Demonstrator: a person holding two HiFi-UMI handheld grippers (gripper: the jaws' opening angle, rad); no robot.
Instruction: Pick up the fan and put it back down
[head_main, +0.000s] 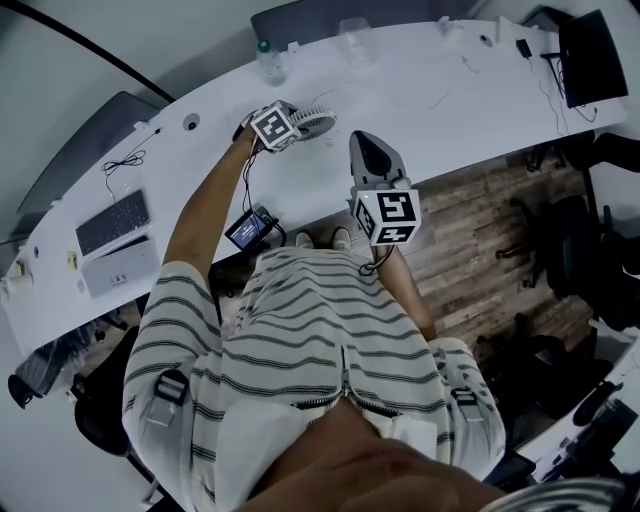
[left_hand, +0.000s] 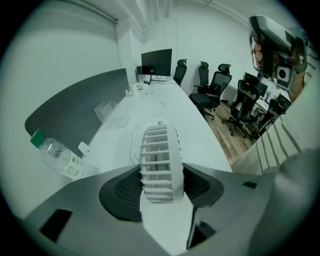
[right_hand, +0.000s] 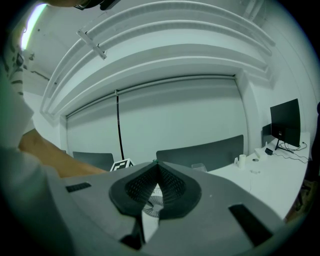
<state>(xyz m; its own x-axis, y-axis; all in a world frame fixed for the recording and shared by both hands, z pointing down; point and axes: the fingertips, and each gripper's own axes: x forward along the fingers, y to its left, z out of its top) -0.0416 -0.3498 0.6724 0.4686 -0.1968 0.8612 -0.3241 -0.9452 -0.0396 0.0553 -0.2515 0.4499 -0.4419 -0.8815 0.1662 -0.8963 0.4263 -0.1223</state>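
- Fan (head_main: 318, 121): white plastic with a round, drum-shaped head. In the left gripper view the rim (left_hand: 159, 162) is seen edge-on and is crossed by evenly spaced ribs. A plain white stem widens below the head, towards the camera.
- In the right gripper view, part of the fan's face (right_hand: 152, 204) is seen as fine radial spokes round a small hub.
- Position: the fan is located at the white desk (head_main: 420, 110), near the edge closest to the person. It could not be determined whether it is resting on the desk top or held just above it.
- Left gripper (head_main: 298, 120): angled steeply down over the desk. Its jaws are clamped on the fan, with one black pad pressed on each flat face of the head (left_hand: 160, 187).
- Right gripper (head_main: 366, 142): held roughly level at the desk's near edge. Its jaws are closed tip to tip (right_hand: 157, 167) and nothing is held.
- Other items noted on the desk: a clear water bottle (left_hand: 60, 157) with a green cap at the far edge, a keyboard (head_main: 113, 222) towards the left end, and a dark monitor (head_main: 592, 55) at the right end.
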